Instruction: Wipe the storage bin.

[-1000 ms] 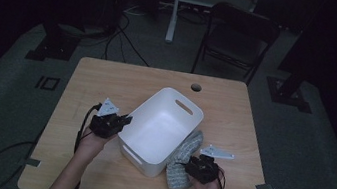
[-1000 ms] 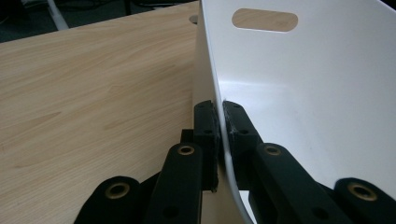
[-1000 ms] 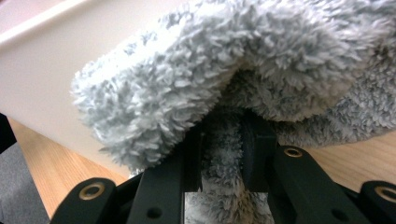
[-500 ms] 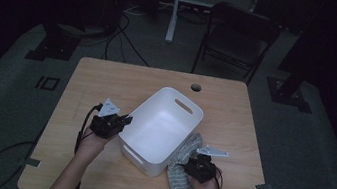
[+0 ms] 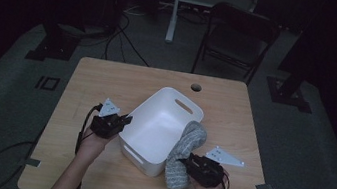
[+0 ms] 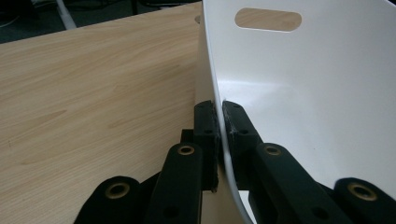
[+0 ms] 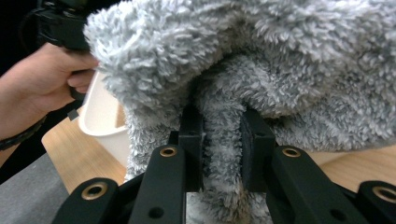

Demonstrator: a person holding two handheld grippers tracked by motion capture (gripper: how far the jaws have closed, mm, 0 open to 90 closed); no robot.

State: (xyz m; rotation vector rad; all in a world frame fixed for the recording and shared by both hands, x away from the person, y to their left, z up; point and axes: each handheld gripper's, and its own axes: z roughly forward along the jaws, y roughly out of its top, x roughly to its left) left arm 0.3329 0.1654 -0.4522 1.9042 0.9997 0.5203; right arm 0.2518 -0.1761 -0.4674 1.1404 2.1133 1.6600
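1. The fluffy grey fleece cloth point(image 5: 185, 153) hangs bunched between the jaws of the right hand-held gripper point(image 5: 190, 164), its upper end draped over the near right rim of the white plastic tub with slot handles point(image 5: 162, 124) and its lower end reaching toward the light wooden table point(image 5: 123, 80). In the right gripper view the jaws stand partly closed on a thick fold of pile point(image 7: 222, 126); such a soft, bulky pinch could slip out if the cloth is lifted quickly.

2. Most of the cloth lies outside the tub. If it is let go here, I judge it would slide down the outer wall onto the table rather than fall inside.

3. The left hand-held gripper point(image 5: 123, 119) has its jaws shut on the tub's thin left wall point(image 6: 219, 121), steadying it. That wall looks smooth, so a hard tug from the cloth could pull it free and let the tub tip or skid.

4. The trailing end could snag on the rim and drag the tub.
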